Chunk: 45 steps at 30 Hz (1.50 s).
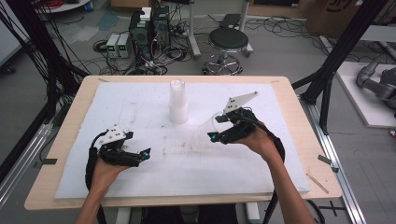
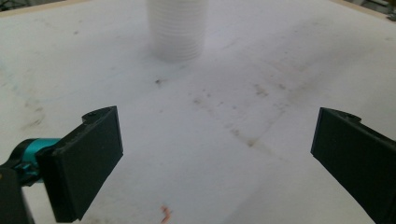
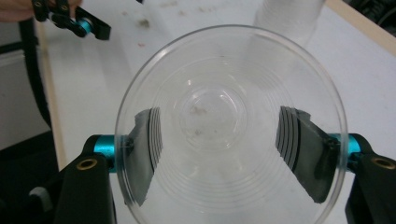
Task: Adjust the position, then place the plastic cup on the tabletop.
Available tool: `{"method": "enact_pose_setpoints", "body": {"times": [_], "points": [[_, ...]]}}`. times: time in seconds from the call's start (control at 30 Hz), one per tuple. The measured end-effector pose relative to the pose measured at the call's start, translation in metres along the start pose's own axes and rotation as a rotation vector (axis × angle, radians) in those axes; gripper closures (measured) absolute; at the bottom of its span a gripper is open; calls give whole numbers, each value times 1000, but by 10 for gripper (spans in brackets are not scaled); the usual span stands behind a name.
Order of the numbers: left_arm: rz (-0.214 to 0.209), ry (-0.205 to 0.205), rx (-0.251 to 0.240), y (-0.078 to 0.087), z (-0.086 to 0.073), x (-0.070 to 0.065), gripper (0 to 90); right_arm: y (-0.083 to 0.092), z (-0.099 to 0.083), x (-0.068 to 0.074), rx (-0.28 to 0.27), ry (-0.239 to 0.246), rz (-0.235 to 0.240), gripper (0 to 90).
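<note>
Clear cup (image 3: 231, 126) in right gripper (image 3: 224, 154) hides its pads.

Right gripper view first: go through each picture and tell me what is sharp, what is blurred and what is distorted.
Right gripper view: the clear cup held in the right gripper has a sharp rim; its ridged wall bends the look of the jaws behind it. Left gripper view: the left gripper shows fairly crisp, while the cup stack behind is soft. High view: evenly lit, slightly grainy, faint shadows on the white board.
</note>
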State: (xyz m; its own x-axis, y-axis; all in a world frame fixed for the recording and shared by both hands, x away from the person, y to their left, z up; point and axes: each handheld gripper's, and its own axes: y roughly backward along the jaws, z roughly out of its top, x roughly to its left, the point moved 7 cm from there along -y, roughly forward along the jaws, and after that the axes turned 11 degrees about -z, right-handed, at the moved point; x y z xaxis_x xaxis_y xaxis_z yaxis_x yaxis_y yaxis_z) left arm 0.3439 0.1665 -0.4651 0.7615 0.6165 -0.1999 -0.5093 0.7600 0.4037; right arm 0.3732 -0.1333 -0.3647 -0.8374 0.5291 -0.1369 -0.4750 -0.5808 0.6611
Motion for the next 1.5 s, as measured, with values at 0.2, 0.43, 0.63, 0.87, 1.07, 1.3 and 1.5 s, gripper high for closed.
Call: {"method": "enact_pose_setpoints", "body": {"times": [0.2, 0.43, 0.63, 0.87, 1.07, 1.3, 1.5], "points": [[40, 21, -50, 3, -15, 12, 21, -6, -2, -9, 102, -5, -50, 311], [41, 29, -45, 1, -23, 15, 21, -12, -4, -13, 151, 3, -54, 311], [37, 44, -42, -2, -28, 16, 21, -14, -5, -15, 189, 5, -62, 311], [34, 45, -64, 1, -27, 17, 20, -16, -6, -15, 197, 5, -66, 311], [33, 43, -62, 1, -28, 16, 21, -15, -6, -16, 201, -2, -64, 311], [30, 47, -53, 0, -28, 16, 21, -18, -9, -18, 221, -4, -70, 311], [34, 50, -43, -1, -29, 17, 21, -27, -15, -20, 283, 10, -87, 311]]}}
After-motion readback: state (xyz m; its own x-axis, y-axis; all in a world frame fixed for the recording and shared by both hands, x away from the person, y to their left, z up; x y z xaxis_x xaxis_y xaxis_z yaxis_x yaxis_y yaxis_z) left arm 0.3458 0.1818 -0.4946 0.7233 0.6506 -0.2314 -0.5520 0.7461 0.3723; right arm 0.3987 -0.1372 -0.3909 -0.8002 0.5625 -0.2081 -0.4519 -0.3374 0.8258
